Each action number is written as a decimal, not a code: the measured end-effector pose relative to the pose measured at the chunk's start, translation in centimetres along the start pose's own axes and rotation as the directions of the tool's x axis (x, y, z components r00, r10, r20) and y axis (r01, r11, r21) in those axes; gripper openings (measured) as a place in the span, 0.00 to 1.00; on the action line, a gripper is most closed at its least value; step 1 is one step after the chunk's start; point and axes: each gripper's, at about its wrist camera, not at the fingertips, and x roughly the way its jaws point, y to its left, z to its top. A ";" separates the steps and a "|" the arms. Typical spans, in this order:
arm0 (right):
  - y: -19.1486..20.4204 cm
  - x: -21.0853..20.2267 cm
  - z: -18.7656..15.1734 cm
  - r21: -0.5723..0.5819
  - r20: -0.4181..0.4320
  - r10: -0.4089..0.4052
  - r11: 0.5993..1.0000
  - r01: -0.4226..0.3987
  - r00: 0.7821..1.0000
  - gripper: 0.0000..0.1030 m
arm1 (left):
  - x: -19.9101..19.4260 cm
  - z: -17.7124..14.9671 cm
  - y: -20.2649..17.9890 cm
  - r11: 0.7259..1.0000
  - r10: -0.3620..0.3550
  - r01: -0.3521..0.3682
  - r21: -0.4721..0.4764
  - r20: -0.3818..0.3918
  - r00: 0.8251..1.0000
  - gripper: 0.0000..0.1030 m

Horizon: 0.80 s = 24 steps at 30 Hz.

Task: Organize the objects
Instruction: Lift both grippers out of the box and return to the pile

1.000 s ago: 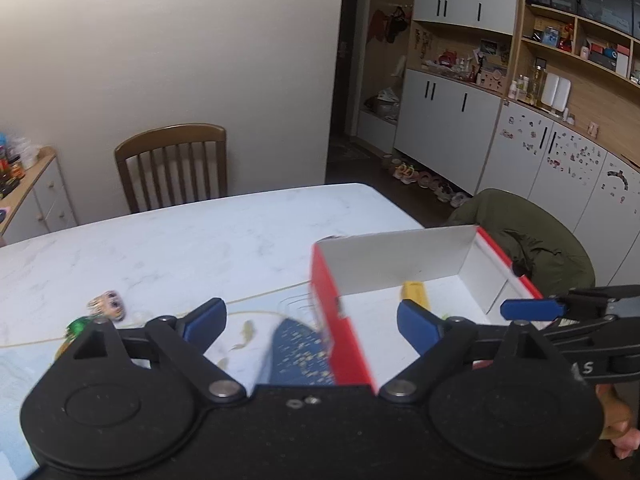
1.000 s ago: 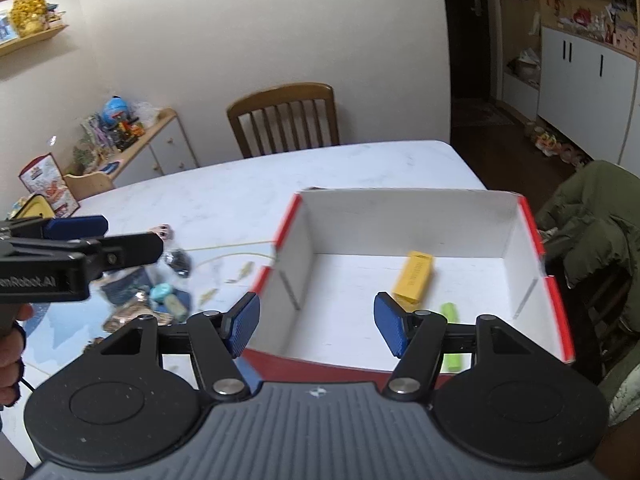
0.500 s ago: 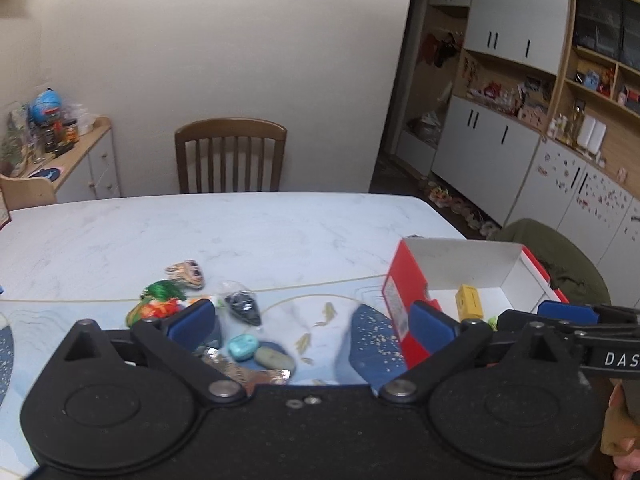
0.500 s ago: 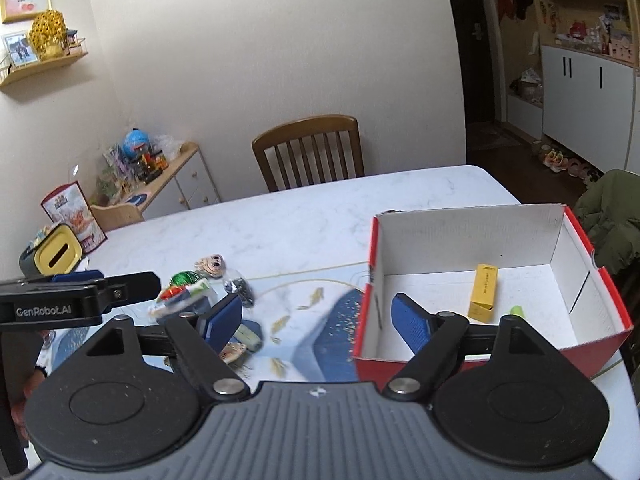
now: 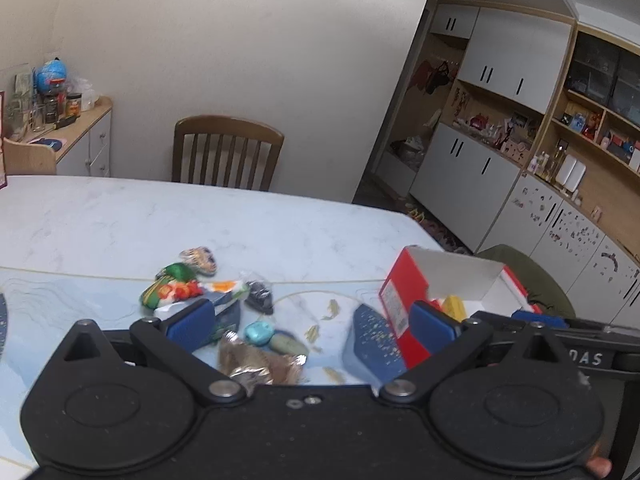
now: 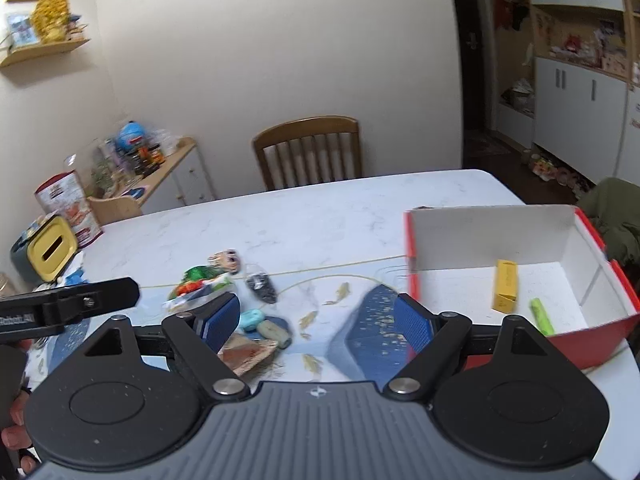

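Observation:
A red box with a white inside [image 6: 492,236] [image 5: 404,292] stands on the right of the table and holds a yellow carton [image 6: 505,285] and a green stick [image 6: 542,315]. Left of it lies a pile of small items: a green-red packet [image 5: 170,286] [image 6: 196,280], a cartoon-face toy [image 6: 226,260] [image 5: 199,258], a dark pouch [image 6: 262,288] [image 5: 259,299], a turquoise piece [image 5: 259,332] [image 6: 251,319] and a brown foil wrapper [image 5: 256,364] [image 6: 246,354]. My left gripper [image 5: 312,324] is open above the pile. My right gripper [image 6: 318,318] is open and empty, between pile and box.
A wooden chair [image 6: 310,152] [image 5: 227,154] stands at the table's far side. A sideboard with jars [image 5: 60,132] is at the far left, white cabinets [image 5: 500,152] at the right. A green jacket [image 6: 616,216] hangs beyond the box. A yellow-lidded container [image 6: 50,250] sits at the table's left edge.
Both grippers have swung left, away from the box toward the pile of small items. The box now sits at the right of both views. Both stay open.

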 end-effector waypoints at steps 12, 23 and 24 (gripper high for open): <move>4.1 3.1 -0.4 -0.085 -0.087 0.072 0.993 -0.080 0.994 0.82 | 0.5 -1.0 6.9 0.984 0.146 -0.153 -0.089 -0.086 0.986 0.99; 6.3 8.2 -3.3 -0.148 -0.246 0.139 0.973 -0.179 0.959 0.82 | 3.7 -4.7 10.2 0.973 0.222 -0.228 -0.020 -0.164 0.961 0.95; 6.5 8.7 -3.8 -0.158 -0.263 0.147 0.968 -0.193 0.954 0.82 | 4.1 -5.1 10.5 0.974 0.215 -0.223 -0.025 -0.176 0.961 0.94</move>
